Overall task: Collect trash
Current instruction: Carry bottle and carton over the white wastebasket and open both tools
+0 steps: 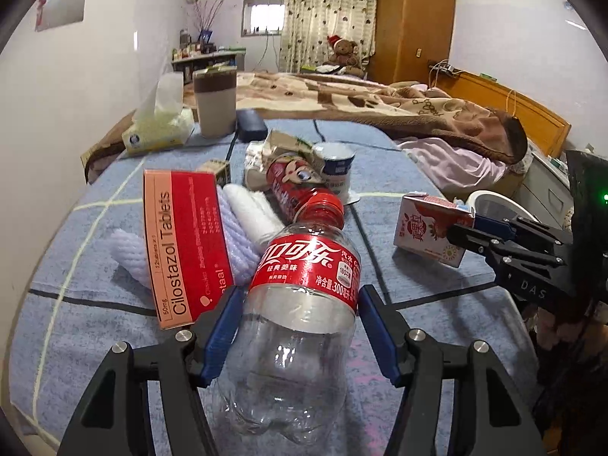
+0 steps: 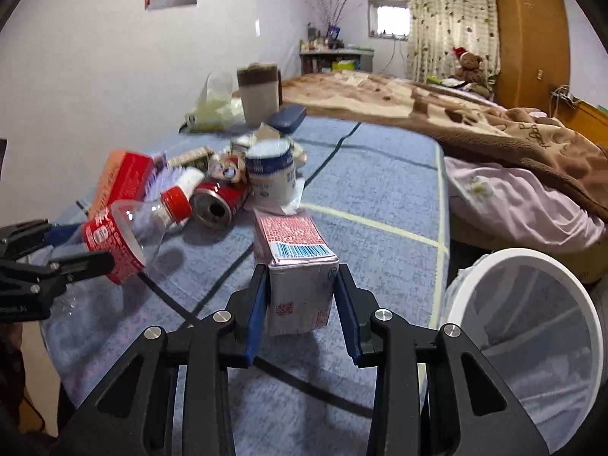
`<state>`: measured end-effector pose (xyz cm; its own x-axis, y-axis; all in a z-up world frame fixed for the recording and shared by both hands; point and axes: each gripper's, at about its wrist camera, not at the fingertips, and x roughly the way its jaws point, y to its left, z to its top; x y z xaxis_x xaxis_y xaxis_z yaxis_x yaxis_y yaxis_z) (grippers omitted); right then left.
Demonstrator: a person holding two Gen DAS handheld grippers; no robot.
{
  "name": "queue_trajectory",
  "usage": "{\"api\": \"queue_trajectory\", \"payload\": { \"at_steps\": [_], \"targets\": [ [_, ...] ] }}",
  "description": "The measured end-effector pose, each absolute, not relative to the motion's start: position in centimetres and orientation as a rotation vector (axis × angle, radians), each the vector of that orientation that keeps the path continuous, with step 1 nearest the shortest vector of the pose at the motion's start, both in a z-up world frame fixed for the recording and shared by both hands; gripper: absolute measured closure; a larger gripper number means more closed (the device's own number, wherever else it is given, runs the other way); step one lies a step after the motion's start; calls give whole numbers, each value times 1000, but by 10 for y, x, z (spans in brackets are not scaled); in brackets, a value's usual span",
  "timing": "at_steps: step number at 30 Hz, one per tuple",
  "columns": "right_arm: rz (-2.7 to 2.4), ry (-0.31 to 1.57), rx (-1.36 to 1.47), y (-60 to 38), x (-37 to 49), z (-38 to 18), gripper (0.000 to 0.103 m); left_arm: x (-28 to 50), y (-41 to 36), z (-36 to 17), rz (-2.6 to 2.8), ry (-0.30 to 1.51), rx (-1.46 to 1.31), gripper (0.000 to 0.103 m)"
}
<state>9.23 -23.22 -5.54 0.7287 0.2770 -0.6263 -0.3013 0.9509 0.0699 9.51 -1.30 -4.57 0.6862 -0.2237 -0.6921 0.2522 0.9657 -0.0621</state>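
Clear ribbed bottle (image 1: 300,300) fills left tool (image 1: 300,330); right tool (image 2: 302,304) clamps boxy carton (image 2: 300,277).

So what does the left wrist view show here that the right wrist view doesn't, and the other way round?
Only the left wrist view: the tablet box's printed front, and the left hand-held gripper around the clear bottle.

Only the right wrist view: the white bin's open mouth beside the bed, the carton's barcode, and the can's open top.

Both: bottle, carton in the right hand-held gripper, trash pile, tissue box, teddy bear.
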Motion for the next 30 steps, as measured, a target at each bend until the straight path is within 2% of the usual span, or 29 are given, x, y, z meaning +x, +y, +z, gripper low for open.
{"api": "queue_trajectory", "payload": {
  "at_steps": [19,30],
  "targets": [
    [59,513,89,-291,30,-17,67,80,-93,-1,-430,661,81,40],
    [-147,523,132,-328,17,-21,67,90,-163,3,-579,662,107,40]
  ]
}}
